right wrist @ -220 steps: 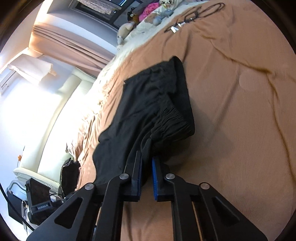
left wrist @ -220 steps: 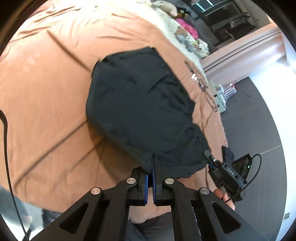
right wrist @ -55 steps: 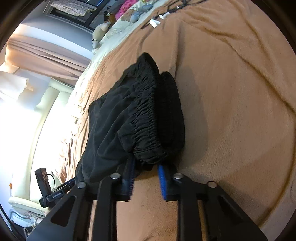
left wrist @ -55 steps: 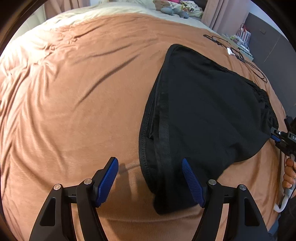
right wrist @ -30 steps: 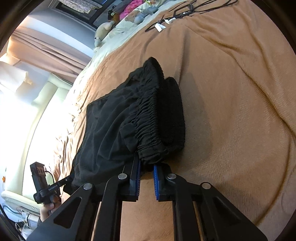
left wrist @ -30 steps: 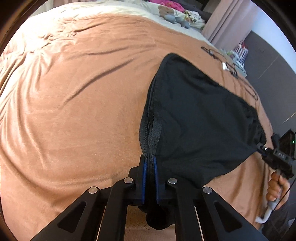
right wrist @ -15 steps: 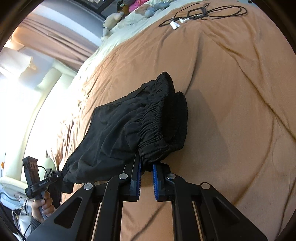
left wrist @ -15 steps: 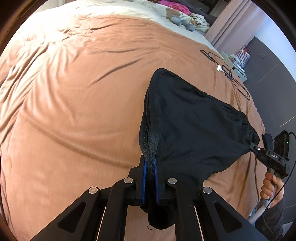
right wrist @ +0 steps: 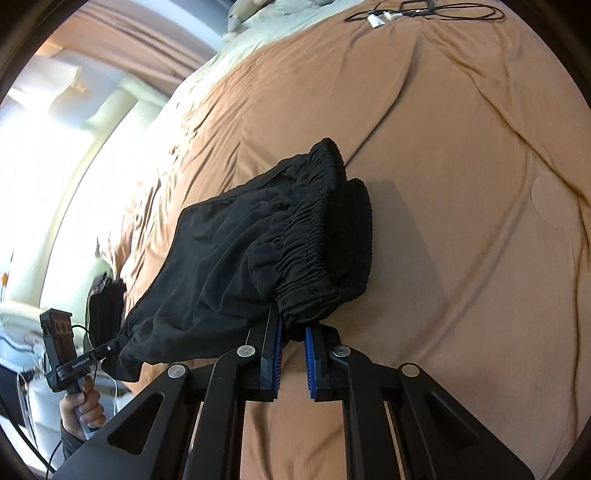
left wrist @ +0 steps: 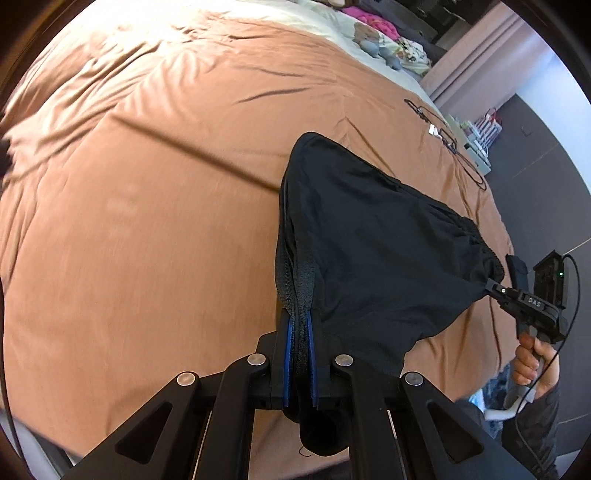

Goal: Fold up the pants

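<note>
The black pants (left wrist: 373, 251) are folded and held up over the brown bedspread (left wrist: 147, 206). My left gripper (left wrist: 300, 325) is shut on their hem end, and cloth hangs down between its fingers. My right gripper (right wrist: 292, 334) is shut on the gathered elastic waistband (right wrist: 314, 236) of the pants (right wrist: 229, 266). The far edge of the pants still touches the bed. Each gripper shows in the other's view: the right one (left wrist: 498, 290) at the waistband corner, the left one (right wrist: 114, 345) at the hem corner.
A black cable with white plugs (right wrist: 406, 13) lies at the far side of the bed, also in the left wrist view (left wrist: 443, 136). Stuffed toys and pillows (left wrist: 384, 44) sit at the head of the bed. A dark bag (right wrist: 105, 306) stands beside the bed.
Both grippers have lifted and drawn the pants back towards me, so more bedspread shows beyond them. The grips are unchanged.
</note>
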Demonstrator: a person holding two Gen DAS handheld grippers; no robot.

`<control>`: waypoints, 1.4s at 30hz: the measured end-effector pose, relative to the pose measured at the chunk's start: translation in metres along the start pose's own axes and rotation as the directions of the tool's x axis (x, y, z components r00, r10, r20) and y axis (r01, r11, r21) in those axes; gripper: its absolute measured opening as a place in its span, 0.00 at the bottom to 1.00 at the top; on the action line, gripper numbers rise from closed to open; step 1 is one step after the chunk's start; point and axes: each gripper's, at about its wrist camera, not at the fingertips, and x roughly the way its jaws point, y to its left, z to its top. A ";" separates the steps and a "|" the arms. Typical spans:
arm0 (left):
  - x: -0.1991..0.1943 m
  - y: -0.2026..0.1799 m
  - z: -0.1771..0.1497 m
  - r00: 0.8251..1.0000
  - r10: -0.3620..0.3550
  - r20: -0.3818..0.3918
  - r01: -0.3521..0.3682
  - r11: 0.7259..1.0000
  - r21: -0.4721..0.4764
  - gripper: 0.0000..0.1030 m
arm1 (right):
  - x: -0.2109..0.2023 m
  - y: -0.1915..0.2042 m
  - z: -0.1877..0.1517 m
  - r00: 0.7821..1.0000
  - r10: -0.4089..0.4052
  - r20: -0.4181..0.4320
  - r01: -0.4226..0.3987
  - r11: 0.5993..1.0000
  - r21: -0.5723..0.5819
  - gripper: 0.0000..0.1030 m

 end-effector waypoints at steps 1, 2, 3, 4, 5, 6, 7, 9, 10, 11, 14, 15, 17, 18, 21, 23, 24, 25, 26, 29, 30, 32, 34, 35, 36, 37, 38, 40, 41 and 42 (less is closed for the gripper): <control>-0.004 0.001 -0.006 1.000 -0.006 0.003 0.006 1.000 -0.009 0.08 | -0.001 0.002 -0.001 1.000 -0.001 -0.007 0.001 1.000 -0.004 0.07; -0.007 0.001 -0.012 1.000 -0.010 0.007 0.010 1.000 -0.016 0.08 | -0.003 0.003 -0.001 1.000 0.000 -0.016 0.000 1.000 -0.011 0.07; -0.010 0.001 -0.016 1.000 -0.011 0.010 0.011 1.000 -0.018 0.08 | -0.005 0.005 -0.002 1.000 0.000 -0.021 0.000 1.000 -0.020 0.07; -0.014 0.001 -0.023 1.000 -0.013 0.013 0.013 1.000 -0.022 0.08 | -0.008 0.007 -0.002 1.000 -0.002 -0.029 0.001 0.999 -0.032 0.07; -0.016 0.001 -0.026 1.000 -0.016 0.015 0.016 1.000 -0.026 0.08 | -0.010 0.009 -0.001 0.999 -0.005 -0.036 0.004 0.999 -0.040 0.07; -0.018 0.002 -0.032 1.000 -0.020 0.016 0.021 0.999 -0.033 0.08 | -0.012 0.011 0.000 0.999 -0.011 -0.046 0.009 0.999 -0.052 0.07; -0.019 0.002 -0.036 1.000 -0.023 0.016 0.024 0.999 -0.039 0.08 | -0.013 0.012 0.000 0.998 -0.017 -0.055 0.014 0.998 -0.061 0.07; -0.022 0.004 -0.046 0.999 -0.033 0.016 0.034 0.998 -0.053 0.08 | -0.014 0.016 -0.001 0.997 -0.026 -0.070 0.021 0.997 -0.074 0.07; -0.023 0.005 -0.051 0.999 -0.035 0.016 0.036 0.998 -0.056 0.08 | -0.016 0.017 -0.003 0.997 -0.030 -0.077 0.024 0.997 -0.079 0.07; -0.024 0.006 -0.055 0.999 -0.037 0.015 0.038 0.998 -0.059 0.08 | -0.017 0.020 -0.003 0.996 -0.035 -0.083 0.028 0.996 -0.087 0.07; -0.024 0.008 -0.065 0.999 -0.047 0.010 0.048 0.996 -0.071 0.08 | -0.018 0.028 -0.010 0.994 -0.050 -0.095 0.039 0.993 -0.109 0.07; -0.024 0.010 -0.069 0.999 -0.051 0.010 0.052 0.996 -0.078 0.08 | -0.018 0.030 -0.012 0.994 -0.054 -0.100 0.043 0.992 -0.115 0.07; -0.021 0.011 -0.073 0.998 -0.058 0.005 0.058 0.994 -0.090 0.08 | -0.018 0.030 -0.017 0.992 -0.064 -0.108 0.051 0.991 -0.121 0.07; -0.018 0.012 -0.075 0.998 -0.059 0.000 0.059 0.994 -0.091 0.08 | -0.017 0.030 -0.020 0.991 -0.072 -0.110 0.058 0.991 -0.122 0.07; -0.007 0.014 -0.081 0.999 -0.030 -0.034 0.027 0.996 -0.085 0.13 | -0.011 0.037 -0.029 0.986 -0.126 -0.109 0.109 0.984 -0.143 0.13; -0.002 0.016 -0.085 0.999 0.007 -0.038 -0.010 0.996 -0.086 0.24 | -0.006 0.039 -0.038 0.977 -0.177 -0.119 0.156 0.974 -0.165 0.22; 0.000 0.018 -0.086 0.999 0.013 -0.036 -0.017 0.996 -0.088 0.26 | -0.005 0.040 -0.042 0.972 -0.202 -0.117 0.179 0.968 -0.176 0.31; -0.001 0.020 -0.087 0.999 0.010 -0.032 -0.013 0.996 -0.092 0.31 | -0.005 0.041 -0.044 0.971 -0.212 -0.108 0.190 0.965 -0.182 0.37; -0.001 0.023 -0.088 1.000 0.000 -0.026 -0.003 0.995 -0.101 0.36 | -0.008 0.042 -0.046 0.973 -0.211 -0.096 0.191 0.964 -0.183 0.49; -0.004 0.027 -0.090 1.000 0.008 -0.003 -0.008 0.994 -0.109 0.43 | -0.022 0.041 -0.049 0.979 -0.201 -0.044 0.191 0.967 -0.166 0.56; -0.005 0.028 -0.092 1.000 0.012 0.004 -0.011 0.994 -0.109 0.43 | -0.028 0.040 -0.050 0.981 -0.194 -0.024 0.188 0.969 -0.163 0.56; -0.006 0.028 -0.091 1.000 0.000 0.011 0.001 0.994 -0.109 0.46 | -0.035 0.043 -0.054 0.985 -0.173 0.008 0.172 0.972 -0.159 0.56; -0.005 0.029 -0.090 1.000 0.000 0.006 0.000 0.995 -0.099 0.48 | -0.042 0.042 -0.060 0.985 -0.172 0.026 0.174 0.972 -0.160 0.56; -0.004 0.028 -0.087 1.000 0.004 0.003 -0.003 0.996 -0.087 0.48 | -0.043 0.043 -0.061 0.984 -0.178 0.031 0.181 0.970 -0.164 0.56; -0.003 0.028 -0.085 1.000 0.004 0.003 -0.004 0.997 -0.080 0.48 | -0.045 0.041 -0.062 0.982 -0.185 0.040 0.189 0.967 -0.170 0.56; -0.002 0.028 -0.082 1.000 0.003 0.002 -0.003 0.997 -0.074 0.48 | -0.046 0.043 -0.062 0.980 -0.192 0.049 0.198 0.964 -0.177 0.56; 0.000 0.027 -0.077 1.000 0.001 0.001 -0.001 0.998 -0.069 0.48 | -0.044 0.043 -0.061 0.979 -0.198 0.054 0.204 0.962 -0.180 0.56; 0.005 0.026 -0.069 1.000 0.002 0.003 -0.002 0.998 -0.058 0.48 | -0.042 0.040 -0.058 0.979 -0.199 0.052 0.205 0.964 -0.169 0.56; 0.008 0.025 -0.065 1.000 0.003 0.002 -0.003 0.999 -0.051 0.48 | -0.041 0.040 -0.058 0.978 -0.202 0.051 0.208 0.963 -0.170 0.56; 0.010 0.025 -0.063 1.000 0.002 0.000 -0.002 0.999 -0.045 0.48 | -0.037 0.040 -0.055 0.976 -0.213 0.051 0.219 0.960 -0.173 0.56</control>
